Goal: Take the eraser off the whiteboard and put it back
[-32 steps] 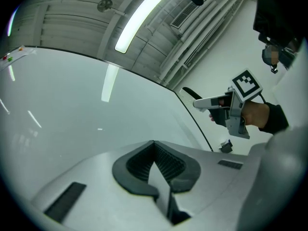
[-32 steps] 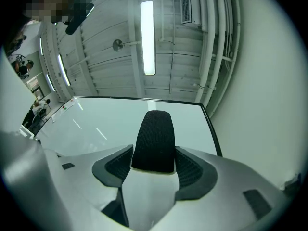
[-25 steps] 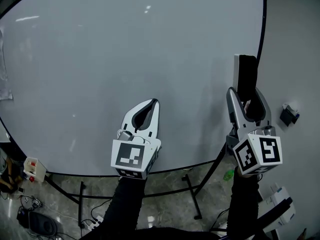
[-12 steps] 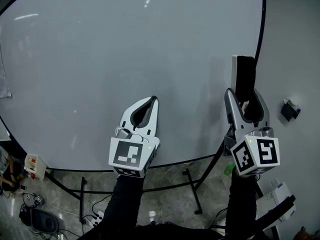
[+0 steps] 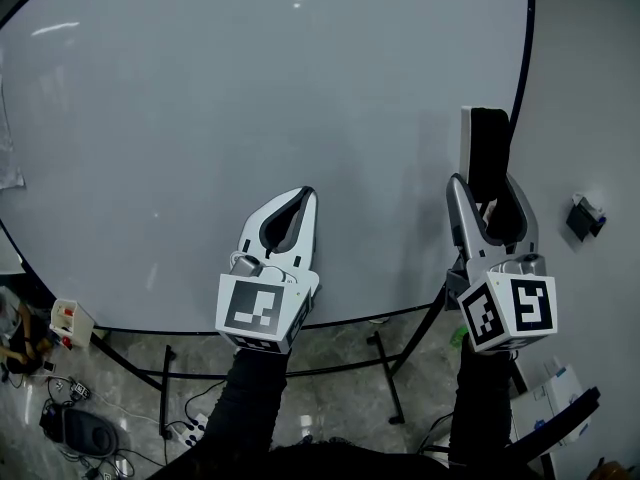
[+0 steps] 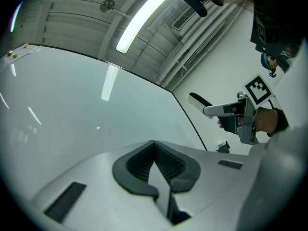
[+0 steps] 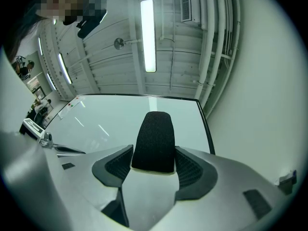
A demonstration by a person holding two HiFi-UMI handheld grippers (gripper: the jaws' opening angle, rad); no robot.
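Note:
The eraser (image 5: 487,154), a white block with a black felt face, stands upright between the jaws of my right gripper (image 5: 489,190), in front of the whiteboard's (image 5: 260,98) right edge. In the right gripper view the eraser's (image 7: 154,141) black felt fills the gap of my right gripper (image 7: 154,163), which is shut on it. My left gripper (image 5: 300,198) is shut and holds nothing, its tips near the lower middle of the board. In the left gripper view its jaws (image 6: 155,150) meet, and the right gripper with the eraser (image 6: 198,100) shows at the right.
The whiteboard stands on a black metal stand (image 5: 385,373) over a grey stone floor. A small dark holder (image 5: 581,216) hangs on the white wall to the right. A power strip and cables (image 5: 60,408) lie on the floor at lower left.
Both grippers have drifted slightly upward and left in the head view. The eraser stays held in the right gripper near the board's right edge.

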